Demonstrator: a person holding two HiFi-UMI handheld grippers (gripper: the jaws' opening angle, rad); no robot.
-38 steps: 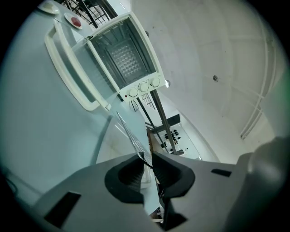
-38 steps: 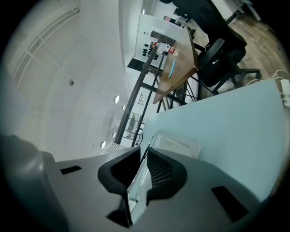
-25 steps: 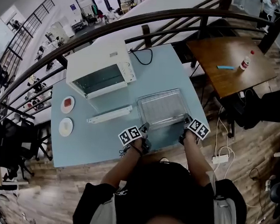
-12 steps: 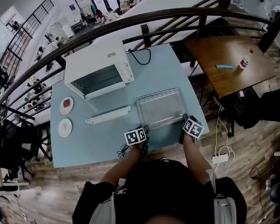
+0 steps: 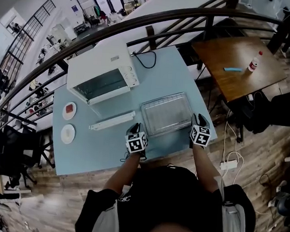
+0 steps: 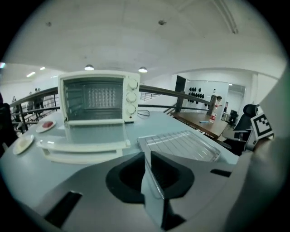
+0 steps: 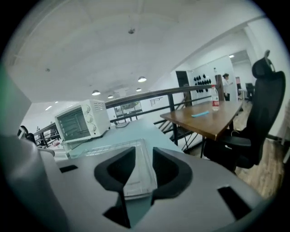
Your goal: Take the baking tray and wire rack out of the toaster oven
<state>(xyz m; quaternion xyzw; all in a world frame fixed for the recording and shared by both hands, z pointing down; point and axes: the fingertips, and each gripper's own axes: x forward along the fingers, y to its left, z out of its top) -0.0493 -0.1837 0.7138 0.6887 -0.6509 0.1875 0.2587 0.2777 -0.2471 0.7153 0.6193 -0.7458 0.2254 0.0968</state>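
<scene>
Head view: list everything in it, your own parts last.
blue table: one, pale blue, centre
toaster oven: one, white, far left on the blue table, door open
baking tray: one, pale and glossy, near right on the blue table
wire rack: one, metal, lying in the baking tray
plates: two, white, left edge of the blue table
cable: one, black, behind the toaster oven
wooden table: one, brown, right
bottle: one, white, on the wooden table
left claw: black, left of the baking tray, jaws just closing, nothing between
right claw: black, jaws just closing, apart, baking tray's near right corner unpinched between them
</scene>
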